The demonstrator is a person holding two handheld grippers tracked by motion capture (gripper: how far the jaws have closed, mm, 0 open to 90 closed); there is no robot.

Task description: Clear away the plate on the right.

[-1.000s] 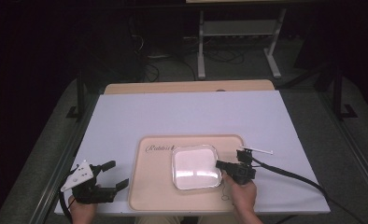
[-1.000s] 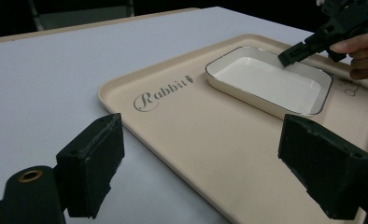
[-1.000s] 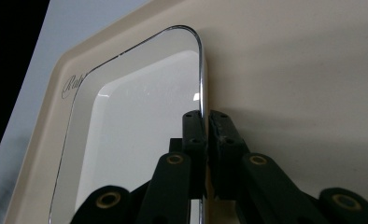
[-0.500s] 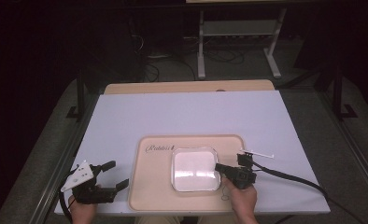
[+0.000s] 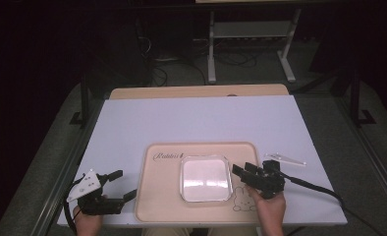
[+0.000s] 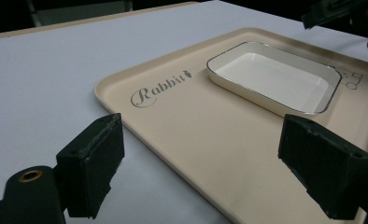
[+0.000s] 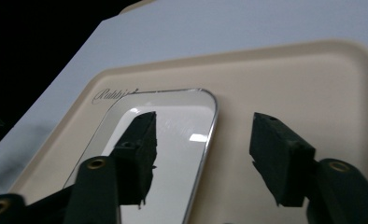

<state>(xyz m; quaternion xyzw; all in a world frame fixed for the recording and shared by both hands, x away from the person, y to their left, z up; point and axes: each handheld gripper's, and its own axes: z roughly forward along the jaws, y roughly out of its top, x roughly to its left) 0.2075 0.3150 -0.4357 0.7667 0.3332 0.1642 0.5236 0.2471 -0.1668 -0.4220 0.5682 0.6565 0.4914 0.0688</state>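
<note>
While earlier clamped, the right gripper (image 5: 241, 173) has opened its jaws — seemingly off the dish (image 5: 206, 178).

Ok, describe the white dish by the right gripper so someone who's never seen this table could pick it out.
Start at the beige tray near the front edge of the white table. The white dish sits in its middle, just left of the right gripper. It is shallow, rectangular with rounded corners and a thin metallic rim, the tray's one loose item.

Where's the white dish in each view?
High view: white dish at lower centre, on the tan tray.
Left gripper view: dish at upper right, beyond the jaws.
Right gripper view: dish at lower centre-left, its rim between the jaws.
Shared landmark: the tray's "Rabbit" lettering.
</note>
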